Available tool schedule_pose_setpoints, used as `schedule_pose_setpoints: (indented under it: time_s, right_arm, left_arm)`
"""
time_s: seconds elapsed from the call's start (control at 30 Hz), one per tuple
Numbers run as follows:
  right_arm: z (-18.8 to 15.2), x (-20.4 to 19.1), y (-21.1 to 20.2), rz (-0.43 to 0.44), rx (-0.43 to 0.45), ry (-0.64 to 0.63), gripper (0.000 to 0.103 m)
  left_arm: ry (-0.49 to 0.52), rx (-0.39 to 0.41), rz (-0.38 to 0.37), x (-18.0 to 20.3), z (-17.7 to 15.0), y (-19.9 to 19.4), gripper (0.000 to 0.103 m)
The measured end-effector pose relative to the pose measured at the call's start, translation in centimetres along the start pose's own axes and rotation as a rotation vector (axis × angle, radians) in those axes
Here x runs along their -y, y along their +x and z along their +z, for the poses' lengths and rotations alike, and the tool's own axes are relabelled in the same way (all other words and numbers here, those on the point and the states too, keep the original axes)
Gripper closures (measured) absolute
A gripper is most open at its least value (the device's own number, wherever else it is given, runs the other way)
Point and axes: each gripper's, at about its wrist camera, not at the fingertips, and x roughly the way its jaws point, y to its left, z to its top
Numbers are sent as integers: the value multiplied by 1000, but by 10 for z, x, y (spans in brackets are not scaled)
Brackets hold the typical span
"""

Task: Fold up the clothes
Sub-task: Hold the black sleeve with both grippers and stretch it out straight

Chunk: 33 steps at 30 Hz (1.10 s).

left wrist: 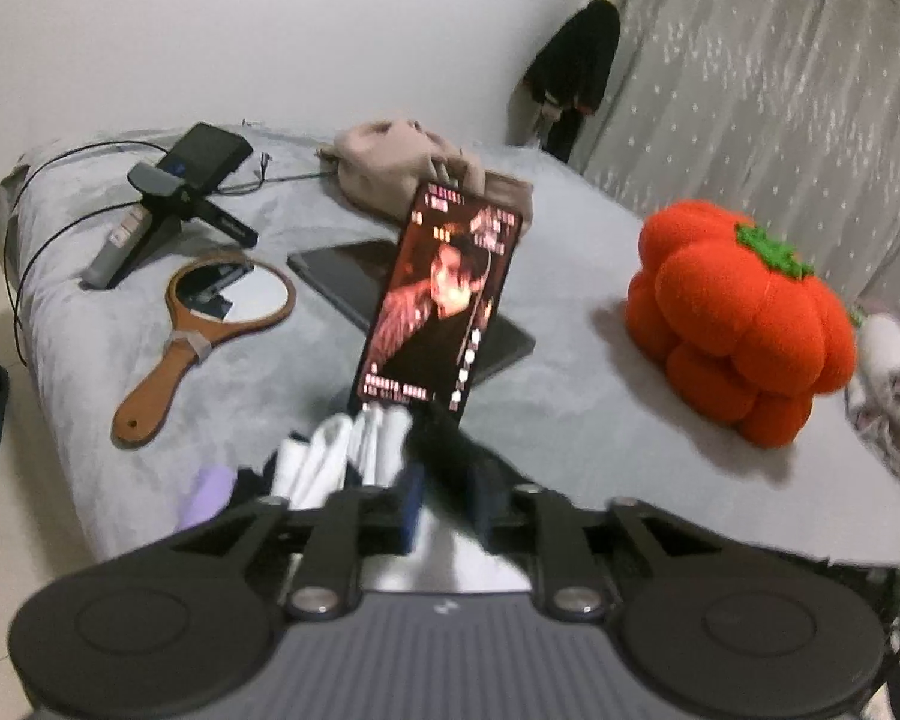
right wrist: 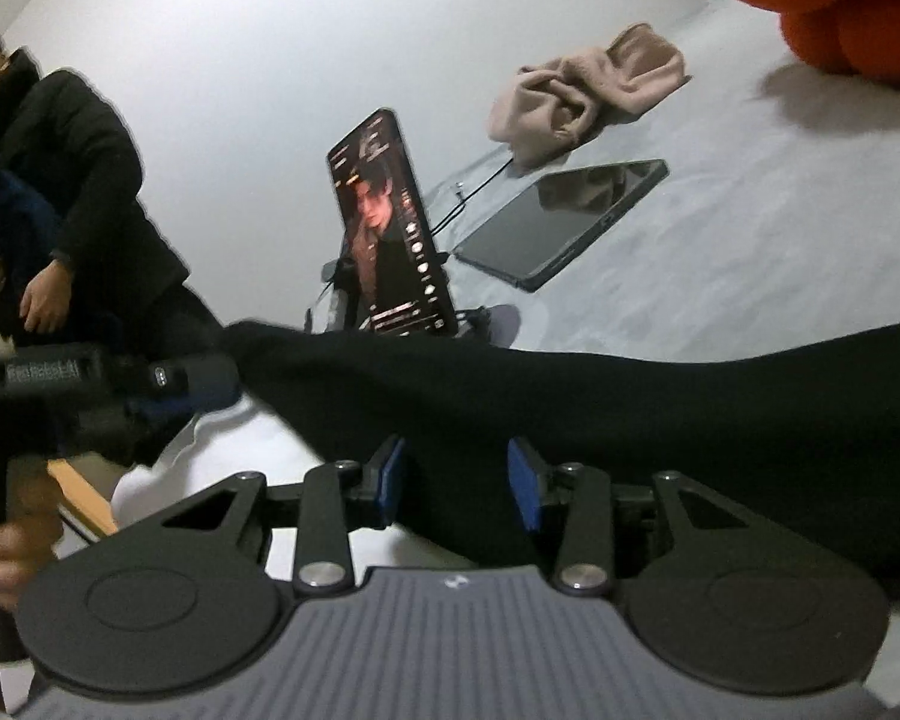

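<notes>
My right tool point(right wrist: 456, 480) stands partly open, with the black garment point(right wrist: 630, 420) draped between its blue pads; I cannot see the pads pressing on it. My left tool point(left wrist: 444, 504) is likewise parted, a dark fold of cloth running up between its pads, loose as far as I can tell. The garment lies along the near edge of the bed point(left wrist: 570, 420), with folded white clothes point(left wrist: 342, 450) just beside my left tool. I judge the black cloth soft, light and limp: it will sag and slide, so I would take it at a hem or corner with both tools. Room is tight ahead: the propped phone point(left wrist: 438, 300) stands close, the tablet point(right wrist: 564, 222) behind it, the plush pumpkin point(left wrist: 744, 324) toward the right edge.
</notes>
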Motion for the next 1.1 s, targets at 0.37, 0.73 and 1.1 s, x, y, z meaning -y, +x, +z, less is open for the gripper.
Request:
schedule_pose_setpoints:
  time_s: [0.37, 0.73, 1.1]
  right_arm:
    - [2, 3, 0, 9, -8, 5, 60]
    - [2, 4, -2, 5, -2, 11, 60]
    - [20, 15, -32, -17, 74, 69, 58]
  left_arm:
    - [8, -44, 73, 1, 21, 39, 56]
    - [88, 9, 114, 11, 26, 45, 98]
    - [136, 29, 112, 20, 26, 40, 98]
